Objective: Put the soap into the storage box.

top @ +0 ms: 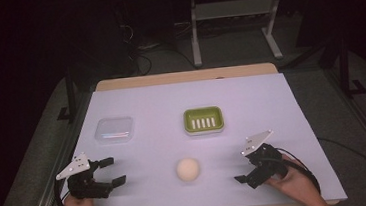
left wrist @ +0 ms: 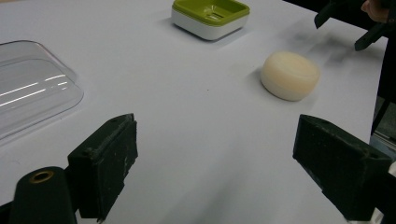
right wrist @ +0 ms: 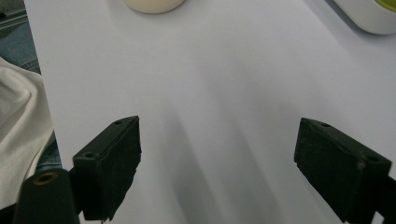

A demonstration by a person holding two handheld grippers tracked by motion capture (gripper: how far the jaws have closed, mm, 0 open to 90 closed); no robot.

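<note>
Soap bar (top: 188,169) at table's (top: 271,105) near middle, soap dish (top: 203,120) behind it, clear lid (top: 114,130) far left.

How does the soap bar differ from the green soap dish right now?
The soap bar is round, cream and solid; the soap dish is rectangular, green inside a white shell, with slots. The bar lies between the two claws; the dish sits farther back. Both rest on the white table, untouched.

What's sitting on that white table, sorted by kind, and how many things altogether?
Round cream soap: 1
Green and white soap dish: 1
Clear plastic lid: 1
Hand-held grippers: 2, left gripper, right gripper
Total: 5
</note>
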